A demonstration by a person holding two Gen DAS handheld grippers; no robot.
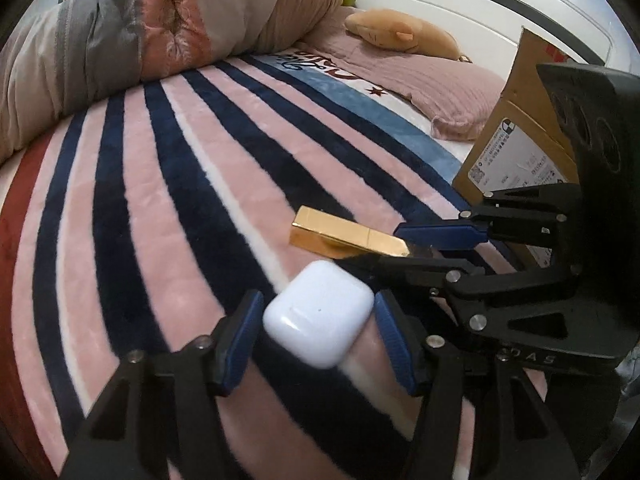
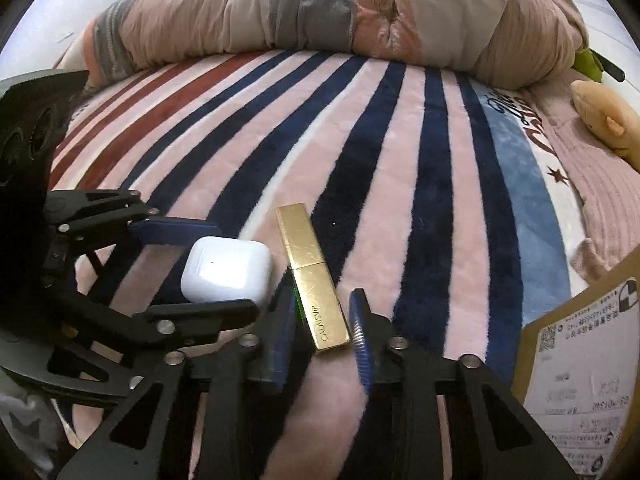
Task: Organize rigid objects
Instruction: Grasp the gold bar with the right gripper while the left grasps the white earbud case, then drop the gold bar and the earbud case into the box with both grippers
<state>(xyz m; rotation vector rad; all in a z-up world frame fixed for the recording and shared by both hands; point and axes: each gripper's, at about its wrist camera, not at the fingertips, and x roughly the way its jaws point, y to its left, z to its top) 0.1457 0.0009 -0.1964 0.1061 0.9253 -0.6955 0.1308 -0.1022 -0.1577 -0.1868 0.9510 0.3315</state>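
White earbud case [image 1: 318, 314]: rounded, glossy, lying flat on the striped fleece blanket [image 1: 160, 200]. Sits directly ahead of the left gripper [image 1: 316, 340], between its blue pads, which stand apart with a sliver of gap on each side; not yet clamped. In the right wrist view the same case [image 2: 226, 270] shows between the left gripper's two pads, the far one level with it and the near one just under its edge.

Gold lipstick tube [image 2: 312, 276]: square-sectioned, lettered "CALAISVIP", lying flat just beside the case, apart from it by a narrow strip of blanket. Long axis runs away from the right gripper [image 2: 320, 340], nearly in line with its fingers; the near end lies between the open pads, untouched. The right hand is the nearer to it; the left is the nearer to the case. Judgement: each gripper is set to close on its own item, the tube to be taken across its short width.

Cardboard box [image 1: 516, 140]: brown, with a printed shipping label, standing at the right of both items; a likely receptacle, though its opening is not visible.

Surface: soft bed, blanket striped pink, navy, white and red; it may give under pressure.

Surroundings: rolled quilt [image 2: 320, 12] behind, tan plush toy [image 1: 400, 32] on a pink pillow [image 1: 432, 80], white headboard beyond.
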